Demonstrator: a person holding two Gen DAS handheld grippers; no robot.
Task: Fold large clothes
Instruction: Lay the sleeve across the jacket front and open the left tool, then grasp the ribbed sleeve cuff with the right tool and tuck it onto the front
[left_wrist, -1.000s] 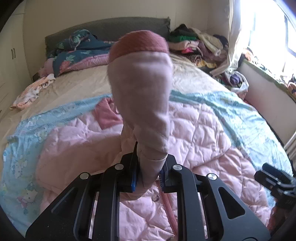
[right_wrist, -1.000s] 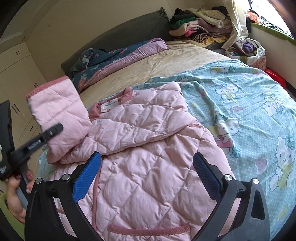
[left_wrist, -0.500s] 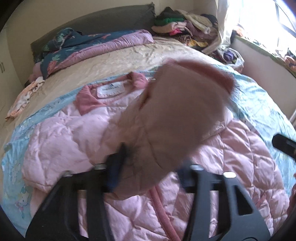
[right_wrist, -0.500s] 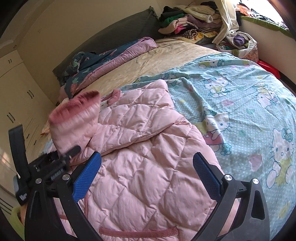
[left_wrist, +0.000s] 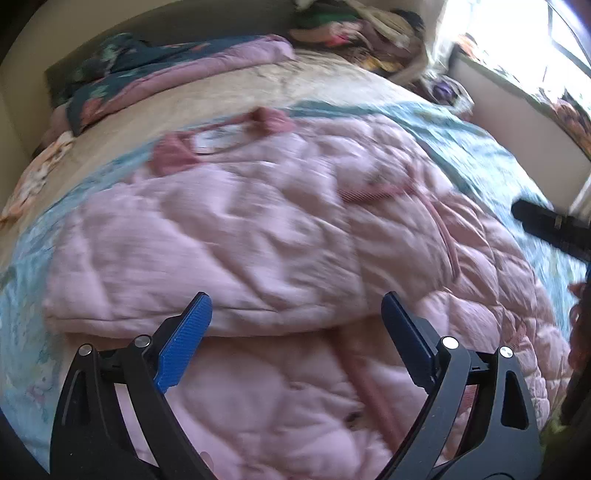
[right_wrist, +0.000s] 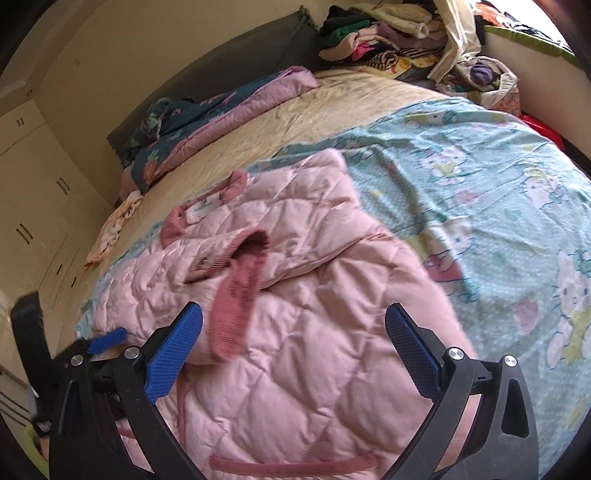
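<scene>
Bed (right_wrist: 369, 107): carrying all. Jacket (right_wrist: 314, 332): lying at centre, collar toward 12 o'clock. Sleeve (right_wrist: 236, 295): lying across chest, cuff bunching; needs flattening before next fold. Left gripper (left_wrist: 295, 332): jaws opening, nothing between. Right gripper (right_wrist: 293, 345): hovering spread, empty.

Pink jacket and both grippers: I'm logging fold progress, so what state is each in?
pink jacket: flat on the bed, both sleeves folded across its front.
left gripper: jaws opening, nothing between them.
right gripper: open, empty, above the jacket.
</scene>
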